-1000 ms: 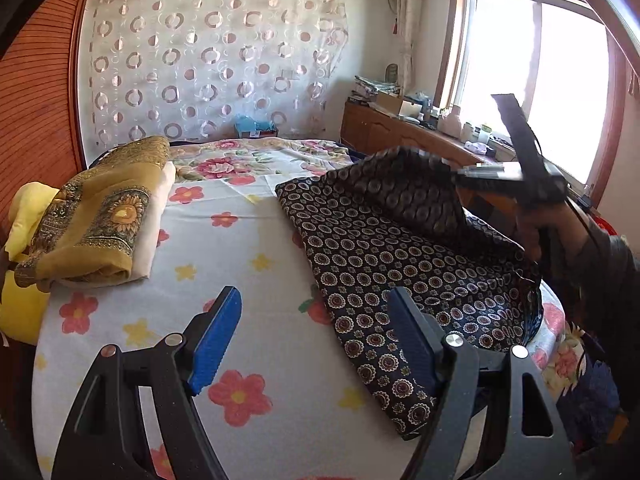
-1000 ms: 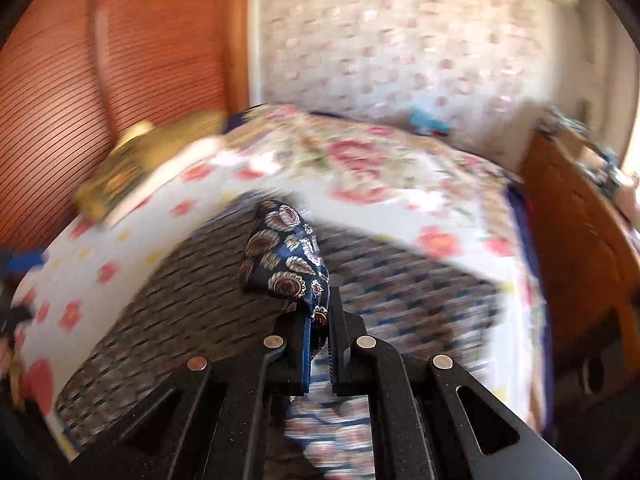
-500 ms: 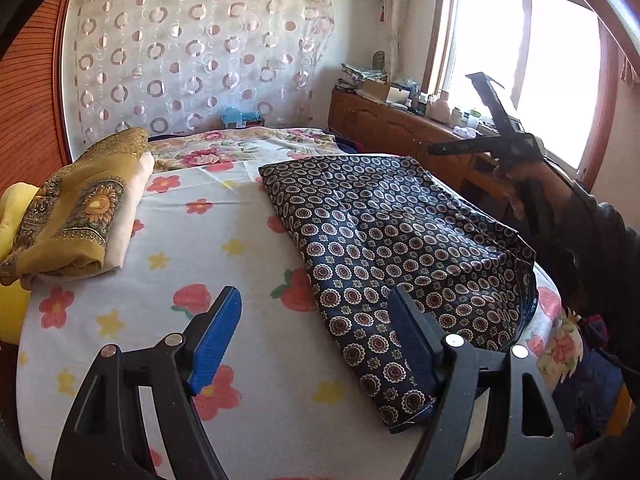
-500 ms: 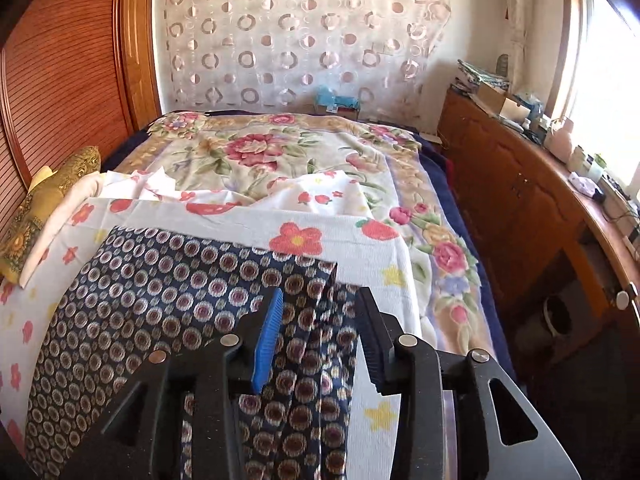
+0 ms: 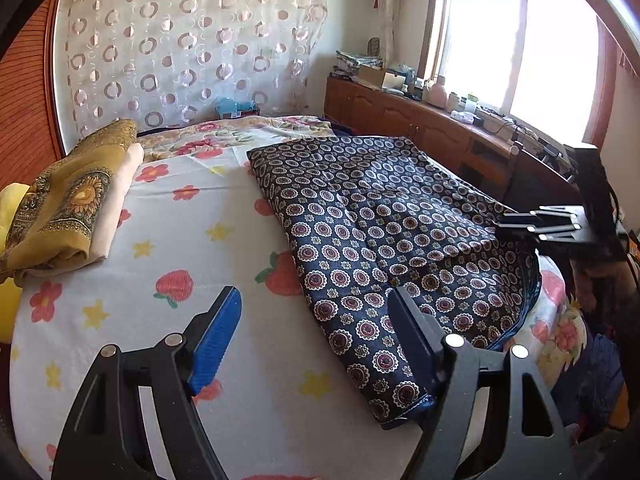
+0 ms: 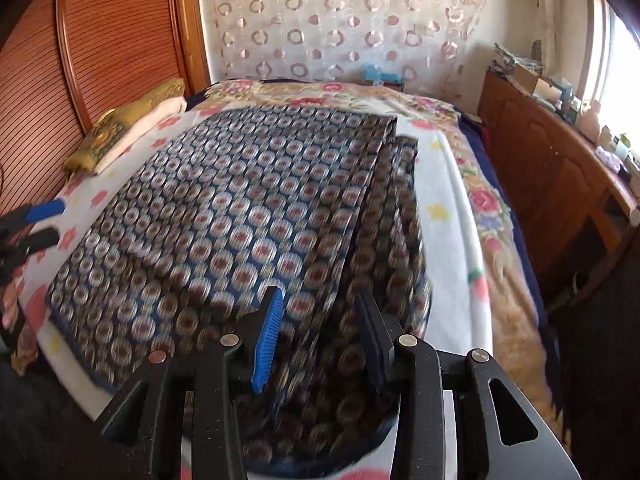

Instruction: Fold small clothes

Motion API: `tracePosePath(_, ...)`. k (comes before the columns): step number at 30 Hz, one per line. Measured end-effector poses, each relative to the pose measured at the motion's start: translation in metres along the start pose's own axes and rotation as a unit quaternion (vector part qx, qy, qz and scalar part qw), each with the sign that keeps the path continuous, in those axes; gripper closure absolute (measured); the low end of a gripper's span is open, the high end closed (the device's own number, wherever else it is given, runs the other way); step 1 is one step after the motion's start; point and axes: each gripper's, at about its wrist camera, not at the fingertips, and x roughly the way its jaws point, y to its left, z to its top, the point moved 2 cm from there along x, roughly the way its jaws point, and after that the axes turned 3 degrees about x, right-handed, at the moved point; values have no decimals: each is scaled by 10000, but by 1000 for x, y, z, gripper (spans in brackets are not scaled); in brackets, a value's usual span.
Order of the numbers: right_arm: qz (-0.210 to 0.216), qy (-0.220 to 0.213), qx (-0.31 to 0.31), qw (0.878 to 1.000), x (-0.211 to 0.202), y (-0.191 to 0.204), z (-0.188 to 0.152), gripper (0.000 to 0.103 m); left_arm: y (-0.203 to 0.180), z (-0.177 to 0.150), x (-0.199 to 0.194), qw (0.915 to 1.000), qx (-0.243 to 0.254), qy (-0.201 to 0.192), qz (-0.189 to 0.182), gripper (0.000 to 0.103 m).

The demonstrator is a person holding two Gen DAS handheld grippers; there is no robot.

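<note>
A navy garment with round medallion print (image 5: 372, 216) lies folded flat on the flowered bed sheet (image 5: 168, 248). My left gripper (image 5: 316, 320) is open and empty, hovering over the garment's near left edge. My right gripper (image 6: 320, 316) is open and empty, just above the garment's (image 6: 240, 208) near right part; that view is blurred by motion. The right gripper also shows at the right edge of the left wrist view (image 5: 536, 224), by the garment's far right edge. The left gripper's fingertips (image 6: 40, 212) show at the left edge of the right wrist view.
A folded mustard patterned cloth on a cream one (image 5: 76, 196) lies at the bed's left side, with a yellow item (image 5: 8, 208) beside it. A wooden cabinet with clutter (image 5: 440, 128) runs along the window wall. A wooden headboard (image 6: 80, 52) stands at left.
My right gripper laid the lifted garment flap down over the rest, opened and let go, then drew back low toward the near right edge. My left gripper stayed open.
</note>
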Motion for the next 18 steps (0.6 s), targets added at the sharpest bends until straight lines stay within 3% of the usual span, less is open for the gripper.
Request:
tracePosePath(4, 80, 33, 18, 10000, -9, 4, -17, 68, -2, -1, 4, 10000, -7, 80, 20, 27)
tracePosePath(7, 139, 51, -122, 9998, -12, 5, -24, 94, -3, 0, 5, 9999, 18, 116, 36, 27)
tracePosePath(8, 179, -5, -120, 9998, -12, 5, -25, 98, -3, 0, 6, 9999, 19, 115, 38, 27)
tracePosePath(11, 266, -276, -34, 9993, -32, -1, -28, 100, -4, 1, 6, 9999, 26, 133, 37, 27)
tracePosePath(14, 74, -439, 39, 9990, -50, -14, -33, 100, -7, 1, 8, 9998, 65, 170, 16, 27)
tracePosePath(18, -47, -423, 204, 9989, -62, -34, -42, 100, -12, -1, 13, 9996, 116, 266, -18, 27)
